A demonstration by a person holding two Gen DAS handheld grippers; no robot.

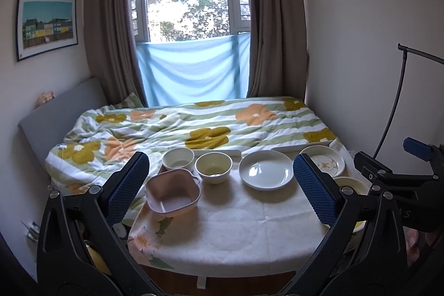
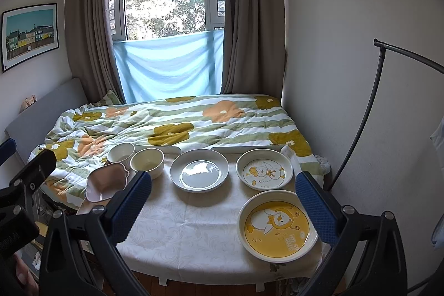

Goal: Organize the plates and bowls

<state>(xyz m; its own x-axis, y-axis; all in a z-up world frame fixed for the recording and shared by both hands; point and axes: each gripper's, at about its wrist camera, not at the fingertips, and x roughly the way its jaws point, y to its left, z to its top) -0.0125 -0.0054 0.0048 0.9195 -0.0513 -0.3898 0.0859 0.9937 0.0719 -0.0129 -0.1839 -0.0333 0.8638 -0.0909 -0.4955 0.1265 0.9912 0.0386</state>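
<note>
1. Progress, as I judge it: nothing is organized yet. Every dish lies singly on the bench (image 2: 194, 215), none stacked or nested, so the whole job is left.

2. Bowls, counted: three. In the right wrist view the white ribbed bowl (image 2: 121, 153) sits at about 10 o'clock on the bench, at the far edge next to the bed (image 2: 172, 124). The cream bowl (image 2: 147, 161) is just beside it, toward 11 o'clock. The pink square bowl (image 2: 106, 182) lies at 9 o'clock, tilted and apparently overhanging the bench's left edge.

3. Plates, counted: three. The plain white plate (image 2: 199, 171) is at 12 o'clock. The duck plate with the pale centre (image 2: 264, 169) is at 1 o'clock, close beside it but apart. The yellow duck plate (image 2: 277, 225) is at 4 o'clock, nearest the camera and apart from the others.

4. The left tongs (image 1: 220, 187) are released, spread wide with nothing between them, hanging above the bench's near edge and facing the bowls.

5. The right tongs (image 2: 223, 203) are likewise released and empty, their right finger (image 2: 316, 210) overlapping the yellow duck plate's rim in the picture; I cannot tell whether it touches.

6. What remains, in my judgement: gather the three plates into one pile and nest the three bowls. The pink square bowl may not nest neatly with the round ones.
</note>
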